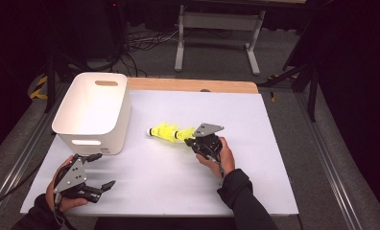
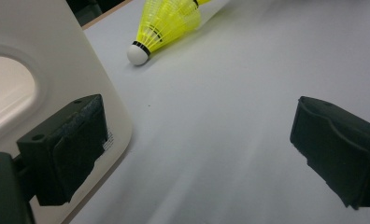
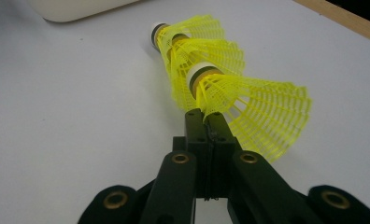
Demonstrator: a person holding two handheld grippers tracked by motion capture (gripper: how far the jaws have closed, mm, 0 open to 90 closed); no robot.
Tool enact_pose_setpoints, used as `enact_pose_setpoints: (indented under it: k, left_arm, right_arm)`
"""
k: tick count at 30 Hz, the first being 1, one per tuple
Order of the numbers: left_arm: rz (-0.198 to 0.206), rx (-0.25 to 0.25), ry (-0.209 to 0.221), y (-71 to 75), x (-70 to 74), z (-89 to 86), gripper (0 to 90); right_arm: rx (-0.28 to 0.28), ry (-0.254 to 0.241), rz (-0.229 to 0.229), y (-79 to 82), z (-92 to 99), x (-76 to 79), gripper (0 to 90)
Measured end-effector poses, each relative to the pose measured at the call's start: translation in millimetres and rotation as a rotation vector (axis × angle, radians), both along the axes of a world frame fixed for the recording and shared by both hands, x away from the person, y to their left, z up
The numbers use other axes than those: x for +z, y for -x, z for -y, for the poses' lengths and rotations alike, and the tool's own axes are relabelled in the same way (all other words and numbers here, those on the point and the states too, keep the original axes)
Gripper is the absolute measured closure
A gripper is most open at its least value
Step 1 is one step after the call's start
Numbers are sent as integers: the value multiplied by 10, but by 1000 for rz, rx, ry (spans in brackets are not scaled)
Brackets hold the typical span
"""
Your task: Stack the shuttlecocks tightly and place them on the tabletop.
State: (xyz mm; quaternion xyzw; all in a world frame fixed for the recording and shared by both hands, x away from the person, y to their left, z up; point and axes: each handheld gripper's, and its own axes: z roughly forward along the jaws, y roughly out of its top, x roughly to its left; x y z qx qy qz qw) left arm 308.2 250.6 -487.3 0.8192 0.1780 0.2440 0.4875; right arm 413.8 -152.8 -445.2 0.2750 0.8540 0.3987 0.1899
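Note:
Three yellow shuttlecocks (image 1: 166,132) lie nested in a row on the white table (image 1: 154,187), white cork tip pointing left toward the bin. In the right gripper view the row (image 3: 197,56) runs away from my jaws. My right gripper (image 1: 190,141) (image 3: 205,117) is shut, its tips pinching the net skirt (image 3: 267,112) of the nearest shuttlecock. My left gripper (image 1: 104,169) (image 2: 206,149) stands open and holds nothing, low over the table by the bin's front corner. In the left gripper view the front shuttlecock (image 2: 162,25) lies ahead.
A white plastic bin (image 1: 89,139) with handle slots stands at the table's left; its wall (image 2: 57,60) is close beside my left jaw. A wooden strip (image 1: 193,85) borders the far edge. Beyond the table are a desk frame (image 1: 217,28) and cables on the floor.

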Motion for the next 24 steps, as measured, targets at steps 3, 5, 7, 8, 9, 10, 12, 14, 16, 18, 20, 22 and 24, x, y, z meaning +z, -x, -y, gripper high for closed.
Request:
enact_pose_setpoints:
  k: [3, 5, 7, 8, 9, 10, 12, 14, 16, 18, 20, 22, 24]
  left_arm:
    - [0, -1, 1, 2, 1, 0, 48]
    - [1, -2, 2, 3, 2, -3, 48]
    - [4, -5, 1, 4, 4, -4, 48]
    - [5, -7, 0, 5, 4, -3, 48]
    - [4, -8, 0, 4, 3, -2, 49]
    - [4, -9, -2, 4, 3, -2, 49]
    - [3, -12, 0, 4, 2, -2, 49]
    - [0, -14, 1, 4, 0, -1, 49]
    - [0, -15, 0, 5, -1, 0, 49]
    - [-4, -19, 0, 7, -1, 0, 50]
    - [-4, -22, 1, 8, -1, 2, 50]
    - [-1, -21, -2, 9, -1, 4, 50]
    - [-1, -24, -6, 10, -2, 8, 51]
  right_arm:
    - [-3, -2, -8, -55, -42, -4, 900]
    - [1, -3, -11, -78, -68, -6, 900]
    - [5, 1, -14, -104, -103, -16, 900]
    - [7, 0, -15, -114, -117, -21, 900]
    - [11, -2, -17, -123, -130, -25, 900]
    - [12, -4, -18, -132, -144, -30, 900]
    - [16, -11, -21, -143, -161, -32, 900]
    - [23, -23, -28, -159, -197, -47, 900]
    - [27, -24, -30, -160, -210, -53, 900]
    - [38, -28, -35, -154, -238, -65, 900]
    - [52, -38, -41, -136, -256, -66, 900]
    - [69, -46, -41, -105, -277, -61, 900]
    - [81, -46, -47, -82, -296, -79, 900]
